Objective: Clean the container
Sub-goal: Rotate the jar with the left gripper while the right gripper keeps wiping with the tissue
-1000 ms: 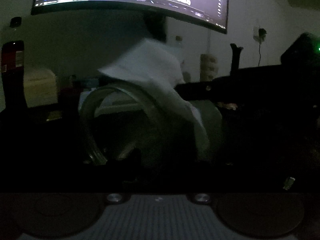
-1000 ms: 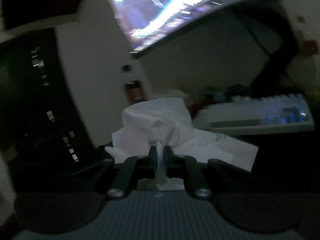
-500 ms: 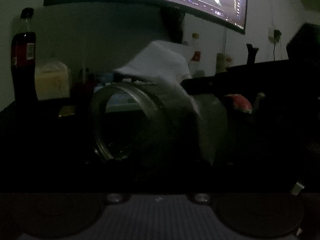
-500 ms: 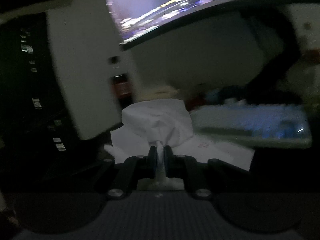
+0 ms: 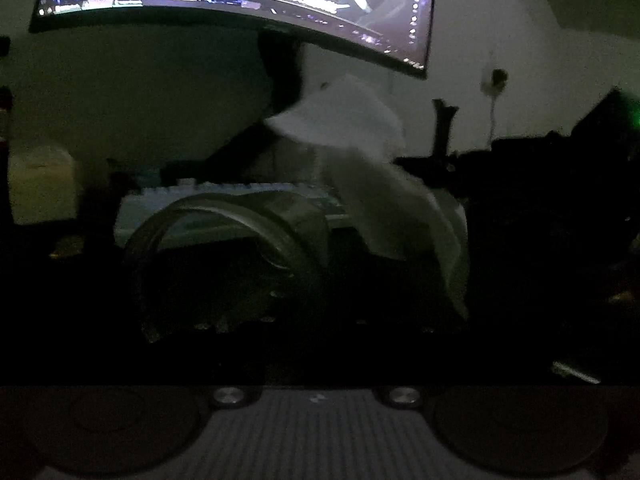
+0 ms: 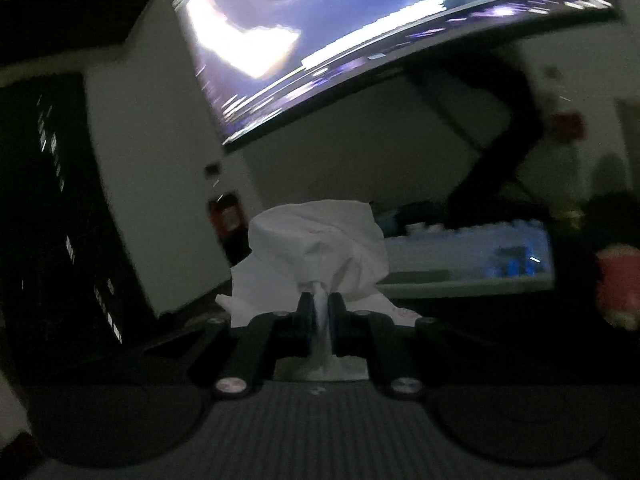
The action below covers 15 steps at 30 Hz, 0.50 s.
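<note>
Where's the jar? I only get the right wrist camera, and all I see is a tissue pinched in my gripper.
Observer: The left wrist view shows it. The glass jar lies on its side, with its round mouth toward the left of the picture.
Operator: Is my tissue on it?
Observer: The tissue comes down over the jar's right end. It is too dark and blurred to tell whether it goes inside.
</note>
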Each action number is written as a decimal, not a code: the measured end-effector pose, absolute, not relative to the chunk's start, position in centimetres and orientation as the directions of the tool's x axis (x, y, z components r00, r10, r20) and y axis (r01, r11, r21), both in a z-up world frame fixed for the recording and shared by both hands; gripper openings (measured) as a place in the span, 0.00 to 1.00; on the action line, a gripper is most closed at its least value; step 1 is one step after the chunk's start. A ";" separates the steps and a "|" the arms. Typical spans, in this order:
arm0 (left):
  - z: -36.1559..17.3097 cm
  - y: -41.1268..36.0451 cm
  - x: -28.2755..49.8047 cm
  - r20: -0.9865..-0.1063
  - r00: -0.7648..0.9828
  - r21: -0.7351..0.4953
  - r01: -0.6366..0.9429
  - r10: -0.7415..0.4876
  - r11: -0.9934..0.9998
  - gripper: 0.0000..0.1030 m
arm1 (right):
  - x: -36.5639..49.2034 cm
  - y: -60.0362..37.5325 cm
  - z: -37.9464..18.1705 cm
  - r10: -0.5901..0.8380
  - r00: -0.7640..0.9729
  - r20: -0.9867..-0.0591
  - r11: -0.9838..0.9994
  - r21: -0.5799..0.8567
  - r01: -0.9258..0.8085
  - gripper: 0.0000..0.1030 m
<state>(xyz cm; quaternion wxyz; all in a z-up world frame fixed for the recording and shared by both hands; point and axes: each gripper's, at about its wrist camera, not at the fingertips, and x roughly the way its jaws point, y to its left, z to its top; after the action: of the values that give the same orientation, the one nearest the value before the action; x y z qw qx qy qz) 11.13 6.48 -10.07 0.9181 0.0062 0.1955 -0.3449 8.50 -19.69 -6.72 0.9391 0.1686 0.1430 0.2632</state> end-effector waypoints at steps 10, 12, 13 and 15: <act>-10.2 7.3 10.1 -0.345 0.475 -0.236 0.791 -0.810 0.564 0.12 | 8.2 -20.0 -6.0 0.563 0.808 -0.172 0.782 0.426 -0.454 0.10; -10.1 7.2 9.9 -0.363 0.516 -0.208 0.767 -0.776 0.607 0.23 | 7.8 -19.0 -6.0 0.579 0.795 -0.182 0.781 0.407 -0.475 0.10; -10.0 7.1 9.8 -0.377 0.542 -0.185 0.750 -0.751 0.634 0.27 | 7.7 -18.4 -6.1 0.582 0.790 -0.190 0.782 0.394 -0.482 0.10; -10.2 6.6 9.8 -0.421 0.593 -0.121 0.713 -0.686 0.691 0.33 | 7.5 -17.4 -6.3 0.575 0.791 -0.208 0.797 0.359 -0.485 0.10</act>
<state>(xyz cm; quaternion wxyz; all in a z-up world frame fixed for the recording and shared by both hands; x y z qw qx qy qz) 9.75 6.57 -10.20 0.8921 0.0300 0.2228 -0.3920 7.47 -17.36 -6.29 0.9352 0.1449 0.1552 0.2835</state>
